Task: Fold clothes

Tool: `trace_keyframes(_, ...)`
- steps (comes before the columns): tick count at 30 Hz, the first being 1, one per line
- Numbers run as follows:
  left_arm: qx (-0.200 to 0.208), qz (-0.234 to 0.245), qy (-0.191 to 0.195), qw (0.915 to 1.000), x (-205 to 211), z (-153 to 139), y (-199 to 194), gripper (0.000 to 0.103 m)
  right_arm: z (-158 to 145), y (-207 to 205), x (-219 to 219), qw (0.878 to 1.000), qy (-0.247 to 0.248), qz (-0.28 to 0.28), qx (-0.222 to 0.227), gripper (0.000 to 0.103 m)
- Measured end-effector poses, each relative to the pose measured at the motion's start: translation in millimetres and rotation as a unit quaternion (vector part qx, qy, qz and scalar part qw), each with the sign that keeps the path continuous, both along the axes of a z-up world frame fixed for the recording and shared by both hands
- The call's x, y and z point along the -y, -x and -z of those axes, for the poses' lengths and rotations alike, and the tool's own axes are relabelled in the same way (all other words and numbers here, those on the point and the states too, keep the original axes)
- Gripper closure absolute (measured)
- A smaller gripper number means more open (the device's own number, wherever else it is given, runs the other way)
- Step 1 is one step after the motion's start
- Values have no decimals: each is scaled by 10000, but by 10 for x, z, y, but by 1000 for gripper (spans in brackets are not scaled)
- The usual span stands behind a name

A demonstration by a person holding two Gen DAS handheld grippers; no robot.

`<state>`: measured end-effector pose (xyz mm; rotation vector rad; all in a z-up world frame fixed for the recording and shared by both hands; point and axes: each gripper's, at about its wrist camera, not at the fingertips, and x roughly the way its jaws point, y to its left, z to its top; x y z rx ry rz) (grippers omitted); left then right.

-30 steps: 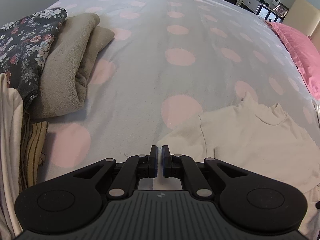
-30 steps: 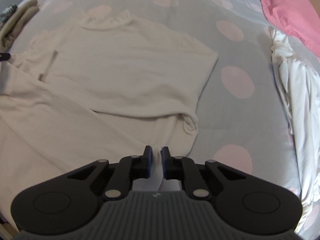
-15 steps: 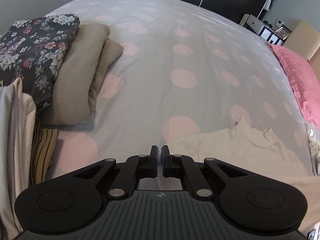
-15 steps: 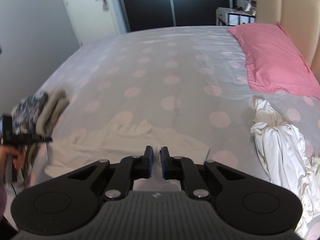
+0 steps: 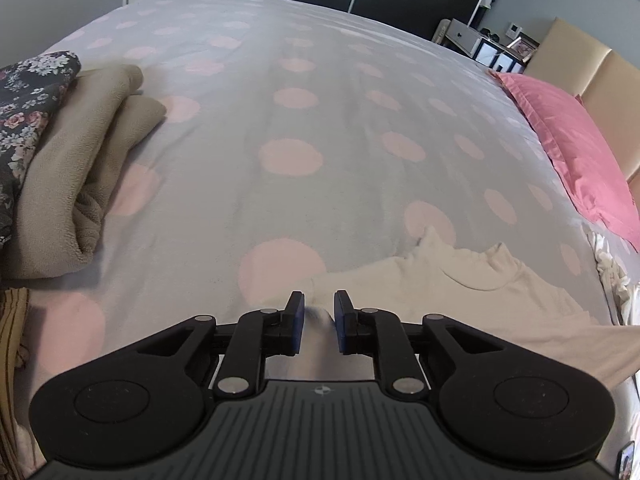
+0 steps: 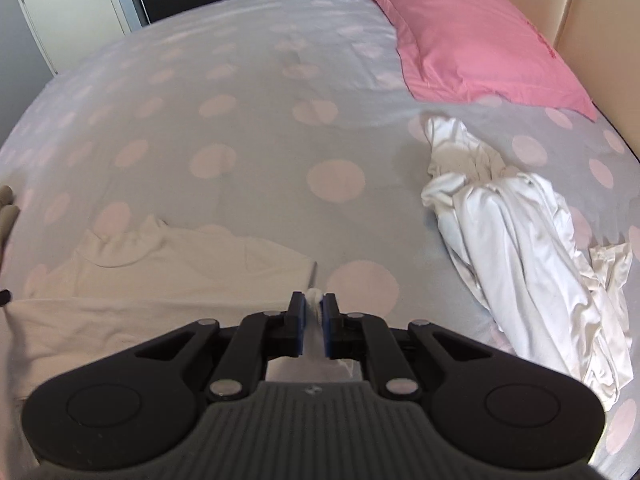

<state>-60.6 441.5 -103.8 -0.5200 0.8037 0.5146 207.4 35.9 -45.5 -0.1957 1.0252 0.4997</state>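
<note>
- Now: cream top (image 5: 460,280) lies on the bed (image 5: 280,120), collar end flat and pointing toward the far side, its near part lifted toward your grippers.
- Right gripper (image 6: 315,312): fingers clenched on a thin fold of the top's edge; cloth shows squeezed between the blue pads.
- Left gripper (image 5: 319,312): fingers parted a little, with pale cloth blurred in the gap. It looks released or slipping; whether any grip remains, you cannot tell.
- Handling: light, soft knit, no stiffness. It will sag between the two holds and drag across the bed rather than slide as one sheet. Not fragile; a firm pinch is safe.
- Where to take hold: hem or side-seam corners, one per gripper, well apart so the edge hangs taut. Pinch both layers, not a single ply.
- Risk: with one side loose, the fold line will skew.
- Nearby: folded stack (image 5: 68,160) at left, crumpled white garment (image 6: 512,232) at right, pink pillow (image 6: 472,36) beyond it. Keep the top apart from both.
</note>
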Motion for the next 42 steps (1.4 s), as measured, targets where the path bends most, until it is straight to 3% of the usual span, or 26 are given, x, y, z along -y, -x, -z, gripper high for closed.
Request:
trace_keyframes(3,126,-323,-17,9994,-89,7,99,74,130,-54,-47,9999,138,48,-34,93)
trace_keyframes(7,10,-697,202,9974,-264,91,162,73,226,-81,-84,9995,280,86,-102,93)
trace_keyframes(13,-161,-619,837,9944,-325,365,103,73,284,-105,-104,9992,352,128,-154,93)
trace_keyframes(14,-172,-603,878,9942,-321,399,90,74,291,-105,-110,9991,361,127,-162,93)
trace_keyframes(16,-138,-530,851,9949,-305,416,75,98,297,-100,-121,9991,377,111,-164,93)
trace_keyframes(17,-107,-505,770,9957,-292,399,72,101,299,-97,-127,9991,385,101,-163,93)
trace_keyframes(20,206,-669,453,9965,-321,249,142,101,306,-101,-120,9991,375,130,-149,93)
trace_keyframes(22,363,-884,469,9943,-420,191,211,101,312,-106,-114,9991,366,157,-140,93)
trace_keyframes(26,250,-1174,394,9920,-503,223,263,101,322,-115,-101,9991,346,209,-120,93)
trace_keyframes(28,174,-1260,260,9915,-492,204,269,100,330,-113,-105,9992,332,189,-108,91)
trace_keyframes(31,260,-1109,488,9923,-471,169,283,95,339,-111,-112,9990,387,192,-61,81)
trace_keyframes(33,156,-884,278,9956,-374,121,262,85,346,-115,-104,9988,423,223,-40,81)
trace_keyframes(36,-31,-504,116,9987,-216,89,243,81,366,-133,-45,9984,444,350,-65,79)
trace_keyframes(38,-119,-312,139,9993,-117,99,263,76,420,-143,19,9978,461,450,-148,74)
trace_keyframes(40,-214,-190,216,9994,-26,132,302,72,486,-153,89,9970,479,555,-249,62)
trace_keyframes(42,-295,-138,330,9989,32,174,357,67,609,-173,171,9949,402,716,-590,62)
